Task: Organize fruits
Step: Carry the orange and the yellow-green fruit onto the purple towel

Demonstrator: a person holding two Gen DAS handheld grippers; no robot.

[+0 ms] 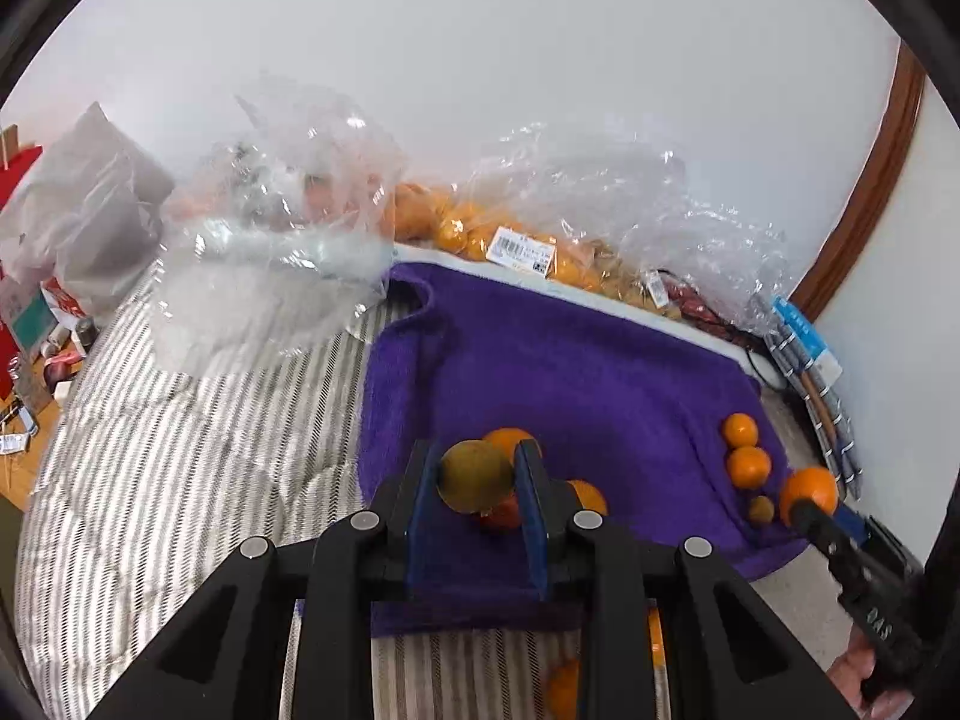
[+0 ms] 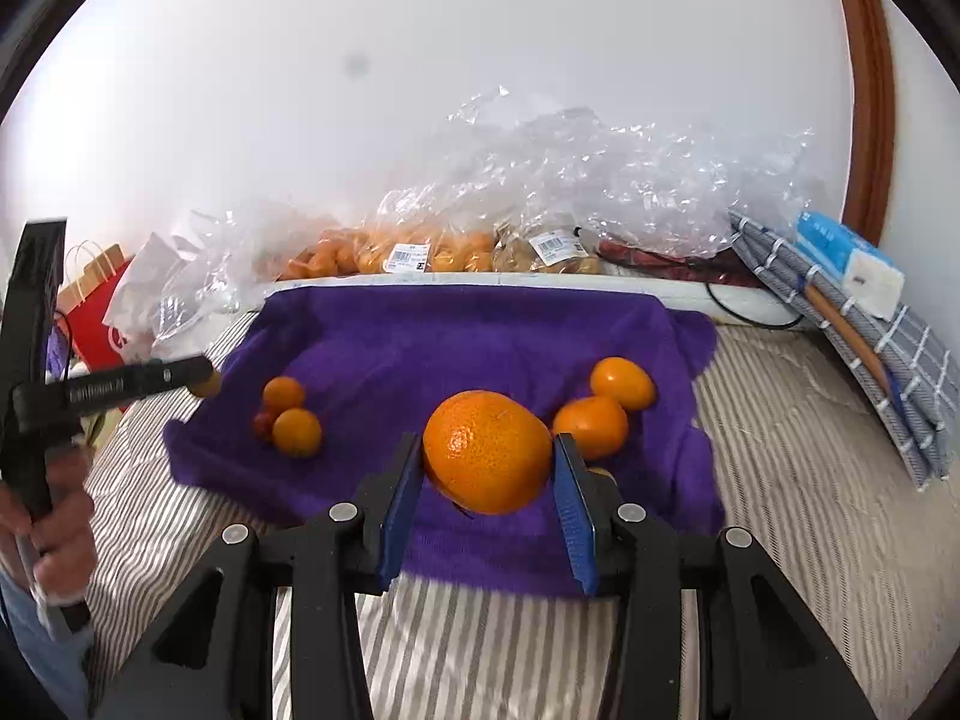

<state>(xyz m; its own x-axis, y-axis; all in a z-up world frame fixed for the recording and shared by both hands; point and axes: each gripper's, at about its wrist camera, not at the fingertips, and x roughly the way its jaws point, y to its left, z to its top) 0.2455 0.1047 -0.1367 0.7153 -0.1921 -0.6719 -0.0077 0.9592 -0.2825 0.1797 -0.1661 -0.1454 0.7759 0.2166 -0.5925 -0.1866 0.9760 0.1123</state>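
My left gripper [image 1: 477, 471] is shut on a greenish-yellow round fruit [image 1: 474, 477], held above a small group on the purple towel [image 1: 570, 360]: two oranges [image 1: 507, 441] and a red fruit [image 1: 501, 516]. My right gripper [image 2: 486, 456] is shut on a large orange [image 2: 486, 450], held over the towel [image 2: 450, 336]. Two oranges [image 2: 591, 423] lie just beyond it to the right. The left group [image 2: 294, 429] lies at the towel's left. In the left wrist view the right gripper [image 1: 807, 510] holds its orange [image 1: 810, 489] beside two small oranges [image 1: 747, 465] and a brownish fruit [image 1: 761, 509].
Clear plastic bags of oranges [image 2: 396, 252] and crumpled plastic [image 1: 282, 228] line the wall behind the towel. A striped bedsheet [image 1: 180, 450] lies under everything. A folded grey cloth and blue tissue pack [image 2: 852, 276] lean at the right. A red paper bag [image 2: 96, 312] stands at the left.
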